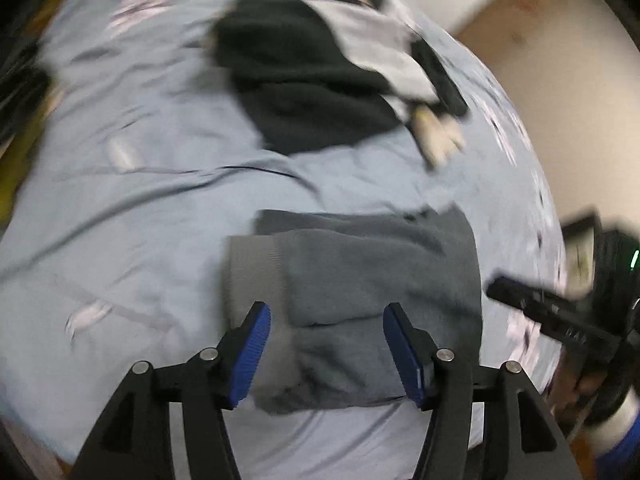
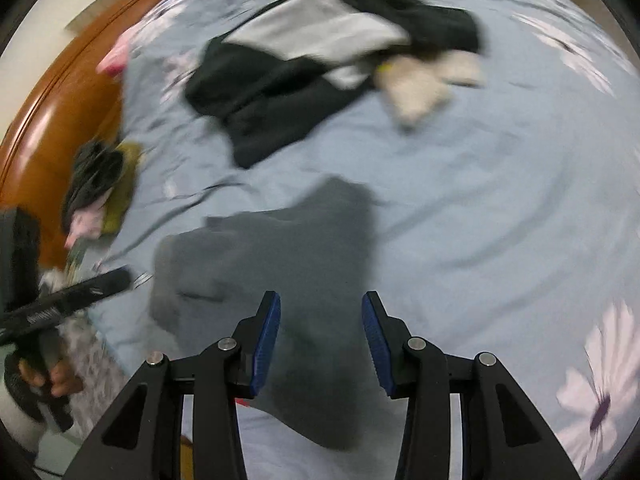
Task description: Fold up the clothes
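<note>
Both tools hover open and empty above a bed; the left tool (image 1: pixel 326 344) shows its blue pads spread wide with nothing between them, poised over a grey garment (image 1: pixel 360 304) that lies folded into a compact block near the bed's front edge, its ribbed hem turned to the left; the right tool (image 2: pixel 320 336), jaws likewise parted and gripping nothing, hangs over the same grey garment (image 2: pixel 280 280), seen here as a blurred dark-grey mass; the open stance suggests the fold is laid down and released, or about to be adjusted, though motion blur leaves that uncertain; each tool points forward and downward toward the sheet, one beside the other; the person's left hand (image 2: pixel 48 376) is glimpsed wrapped round its handle at the lower left of the right view; farther up the pale blue floral bedsheet (image 1: pixel 140 200), well apart from the folded piece, a heap of unfolded clothes (image 1: pixel 304 80), black, light grey and cream, apparently awaits its turn; a wooden headboard (image 2: pixel 60 120) curves along the bed's far side.
</note>
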Tool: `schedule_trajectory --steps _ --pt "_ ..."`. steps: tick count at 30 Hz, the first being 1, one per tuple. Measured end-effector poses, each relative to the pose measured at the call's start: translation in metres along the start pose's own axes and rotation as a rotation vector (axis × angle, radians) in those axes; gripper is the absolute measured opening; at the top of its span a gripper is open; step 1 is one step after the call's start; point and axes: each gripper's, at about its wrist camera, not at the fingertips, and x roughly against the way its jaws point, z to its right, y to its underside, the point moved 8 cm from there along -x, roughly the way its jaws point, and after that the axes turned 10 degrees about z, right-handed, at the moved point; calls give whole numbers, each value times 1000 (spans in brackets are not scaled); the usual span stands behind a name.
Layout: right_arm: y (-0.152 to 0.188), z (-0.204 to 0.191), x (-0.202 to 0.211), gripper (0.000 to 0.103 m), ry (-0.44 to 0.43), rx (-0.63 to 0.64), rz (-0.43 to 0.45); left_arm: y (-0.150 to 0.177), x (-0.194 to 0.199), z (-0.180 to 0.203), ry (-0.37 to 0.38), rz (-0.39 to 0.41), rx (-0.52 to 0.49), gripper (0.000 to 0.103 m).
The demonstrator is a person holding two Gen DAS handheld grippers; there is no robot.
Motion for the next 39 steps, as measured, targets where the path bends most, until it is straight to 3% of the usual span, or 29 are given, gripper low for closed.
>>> schedule_trajectory --steps 4,12,15,18,23,27,31,34,37,38,39 --pt "-1 -4 -30 43 -7 79 -24 5 -29 0 18 -46 -65 63" --pt "7 42 -77 38 34 -89 -98 13 -74 -8 31 -105 -16 63" --pt "4 43 -72 38 23 -127 -96 12 -62 -5 51 -117 -1 63" --pt "1 38 -44 39 8 -121 -54 8 -30 -8 69 -64 33 63" --pt "25 38 -4 40 58 -130 -16 17 0 -18 12 10 68 63" --pt "61 26 1 40 81 -116 -43 44 -20 -12 -71 -38 -24 63" --pt "85 38 -20 40 117 -178 -86 62 -50 -27 -112 -93 30 64" --pt "83 43 -24 40 102 -203 -95 58 -48 -30 -78 -99 74 64" --pt "77 44 -13 40 42 -234 -84 49 -30 -33 22 -69 159 64" --pt "74 46 -7 41 14 -255 -72 48 -26 -39 59 -59 215 70" --pt "71 49 -2 49 -16 -287 -61 46 -22 -46 93 -50 270 77"
